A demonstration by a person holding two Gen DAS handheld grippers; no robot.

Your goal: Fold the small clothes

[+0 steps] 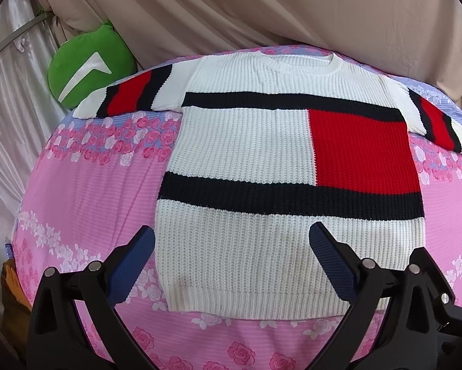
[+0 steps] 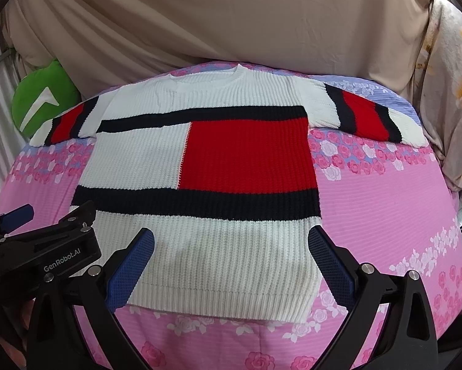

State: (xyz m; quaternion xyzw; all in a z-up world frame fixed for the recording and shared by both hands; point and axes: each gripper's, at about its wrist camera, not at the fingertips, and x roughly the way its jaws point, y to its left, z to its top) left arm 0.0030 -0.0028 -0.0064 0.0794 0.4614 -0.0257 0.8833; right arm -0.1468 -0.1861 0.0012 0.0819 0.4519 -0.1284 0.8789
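The chunky knit sweater (image 1: 261, 166) is lying flat on the floral bedsheet (image 1: 86, 191), looking soft, floppy and thick. Left gripper (image 1: 231, 265) and right gripper (image 2: 231, 262) are hovering wide open, holding nothing; the six-o'clock hem corners are offering the best hold.

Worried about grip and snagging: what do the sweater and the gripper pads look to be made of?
Sweater: chunky ribbed knit, likely acrylic or wool, matte; vertical ribs show. Pads on the left gripper: blue, probably rubber, with fine grid texture.

A bed (image 1: 76, 185) in a pink rose-print sheet stands against beige drapes (image 1: 261, 9), a green cushion (image 1: 89, 64) at its far left and floral cloth (image 2: 453, 92) at right.
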